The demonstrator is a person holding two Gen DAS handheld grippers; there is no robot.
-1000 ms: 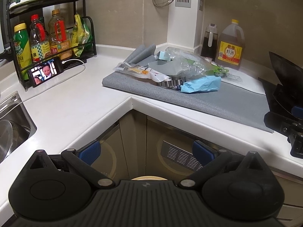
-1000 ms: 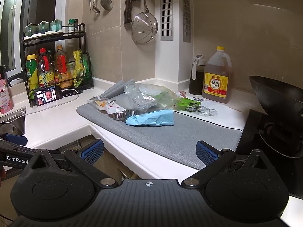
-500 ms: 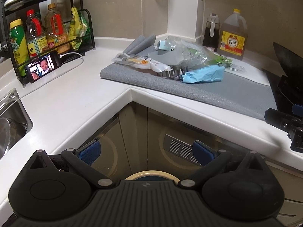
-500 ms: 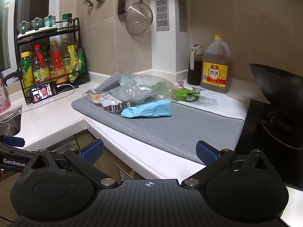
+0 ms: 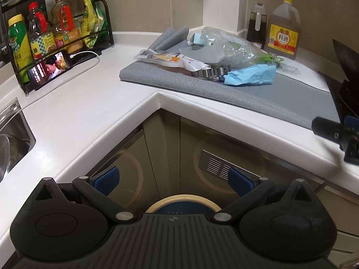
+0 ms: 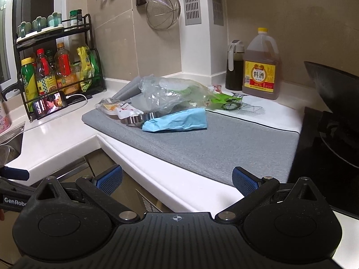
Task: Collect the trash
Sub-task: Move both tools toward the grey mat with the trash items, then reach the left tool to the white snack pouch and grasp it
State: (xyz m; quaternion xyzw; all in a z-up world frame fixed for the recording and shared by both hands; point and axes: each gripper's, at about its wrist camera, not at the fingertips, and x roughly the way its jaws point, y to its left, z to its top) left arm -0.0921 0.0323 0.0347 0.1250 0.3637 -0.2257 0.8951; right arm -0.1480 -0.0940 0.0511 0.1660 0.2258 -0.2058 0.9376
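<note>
A pile of trash lies on a grey mat on the white counter: a crumpled blue wrapper, a clear plastic bag, a white and yellow food wrapper and green packaging. My left gripper is open and empty, held in front of the cabinet corner above a round bin with a cream rim. My right gripper is open and empty at the counter's front edge, short of the pile.
A rack of bottles and a phone stand at the back left. A yellow-capped jug and a dark bottle stand at the back. A black wok sits on the stove at right. A sink lies at left.
Both grippers have moved closer to the counter. The left view has tilted downward, so more of the bin rim shows below. Both grippers stay open.
</note>
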